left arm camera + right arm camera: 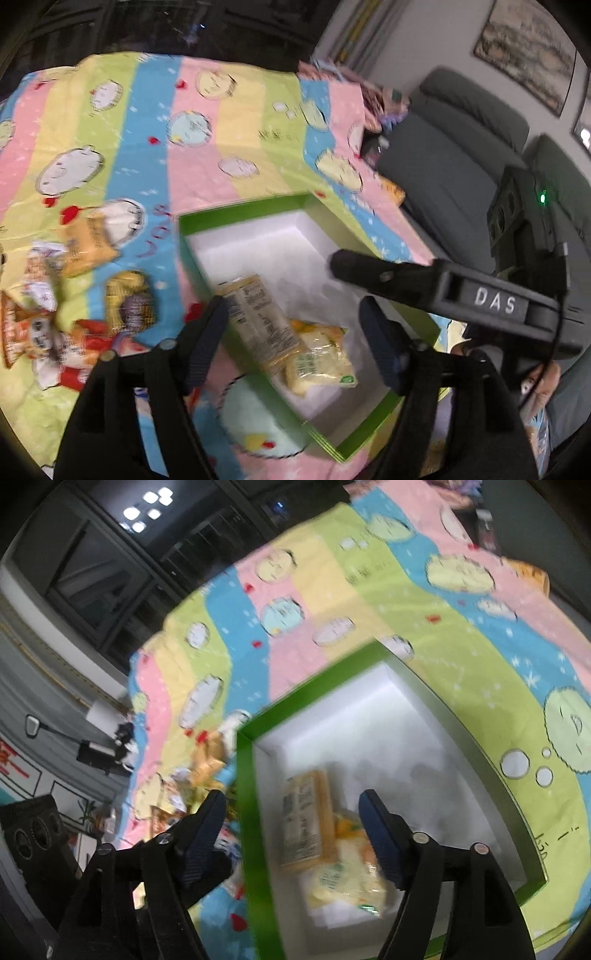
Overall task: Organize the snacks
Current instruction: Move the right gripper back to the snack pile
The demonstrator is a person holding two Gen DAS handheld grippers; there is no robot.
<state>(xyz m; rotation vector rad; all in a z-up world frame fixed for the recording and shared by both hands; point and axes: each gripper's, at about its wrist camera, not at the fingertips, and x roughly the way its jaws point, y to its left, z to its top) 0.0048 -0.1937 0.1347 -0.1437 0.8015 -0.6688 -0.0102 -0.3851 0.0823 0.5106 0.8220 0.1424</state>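
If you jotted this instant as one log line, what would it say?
left gripper: open, empty | right gripper: open, empty | green box: two snack packets inside | loose snacks: on cloth beside box

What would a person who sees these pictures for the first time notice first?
The eye goes first to the green box with a white inside, standing open on the striped pastel cloth; two yellow snack packets lie in its near corner. To its left, a loose pile of snacks waits on the cloth. The open left hand-held gripper hovers above the packets, and the right hand-held gripper is open too.
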